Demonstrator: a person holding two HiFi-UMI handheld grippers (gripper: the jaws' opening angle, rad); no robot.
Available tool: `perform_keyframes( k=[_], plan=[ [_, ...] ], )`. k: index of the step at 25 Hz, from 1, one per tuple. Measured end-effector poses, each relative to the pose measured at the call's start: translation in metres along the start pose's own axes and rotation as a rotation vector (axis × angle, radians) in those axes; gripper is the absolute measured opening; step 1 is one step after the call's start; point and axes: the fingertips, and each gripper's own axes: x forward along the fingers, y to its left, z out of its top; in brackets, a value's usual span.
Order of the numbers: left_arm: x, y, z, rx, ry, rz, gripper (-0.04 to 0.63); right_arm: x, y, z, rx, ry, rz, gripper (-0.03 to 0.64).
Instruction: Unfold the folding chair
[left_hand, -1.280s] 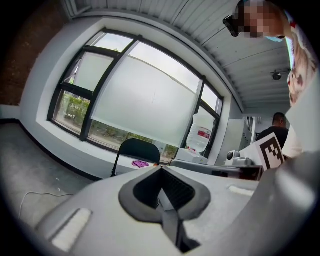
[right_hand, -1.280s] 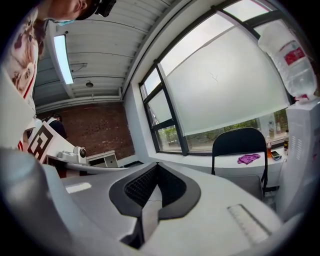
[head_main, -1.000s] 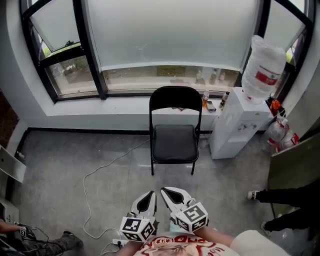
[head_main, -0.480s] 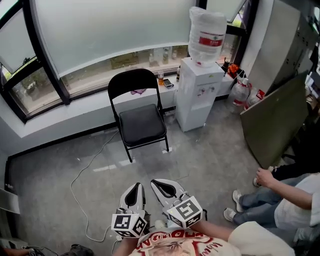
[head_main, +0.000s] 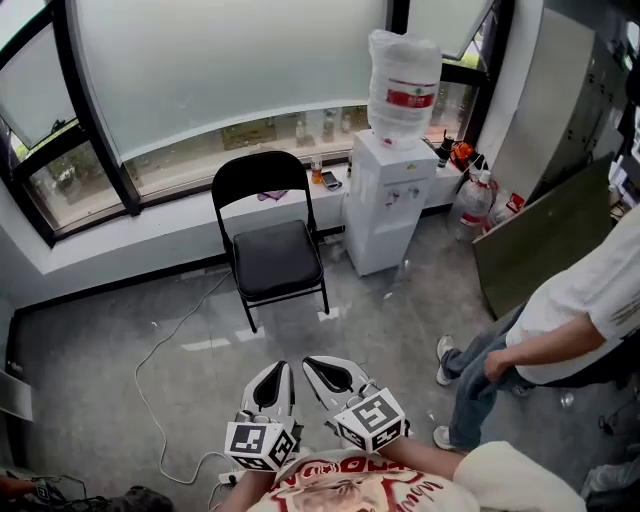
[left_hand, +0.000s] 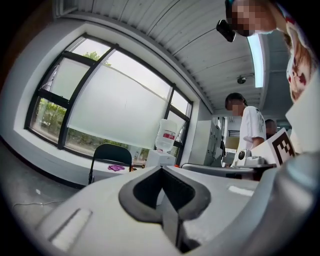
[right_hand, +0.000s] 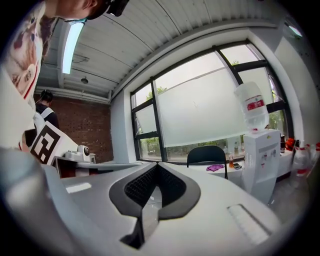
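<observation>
The black folding chair (head_main: 272, 262) stands unfolded on the grey floor below the window, seat down and backrest upright. It also shows far off in the left gripper view (left_hand: 111, 152) and the right gripper view (right_hand: 206, 152). My left gripper (head_main: 272, 372) and right gripper (head_main: 322, 367) hang side by side near my chest, well short of the chair. Both are shut with nothing between the jaws, as the left gripper (left_hand: 161, 170) and the right gripper (right_hand: 157, 166) show in their own views.
A white water dispenser (head_main: 385, 200) with a bottle on top stands right of the chair. A person (head_main: 560, 320) stands at the right. A grey board (head_main: 545, 250) leans against the right wall. A white cable (head_main: 160, 350) trails across the floor at left.
My head view has swung right, putting the chair left of centre. The person at the right has risen from sitting to standing. Both grippers stay shut in place.
</observation>
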Motion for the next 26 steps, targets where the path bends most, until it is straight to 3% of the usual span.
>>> perform_keyframes(
  k=[26],
  plan=[
    [0.006,-0.026,-0.017,-0.023,0.008,0.011,0.000,-0.030,-0.017,-0.014,-0.009,0.024,-0.009,0.023]
  ],
)
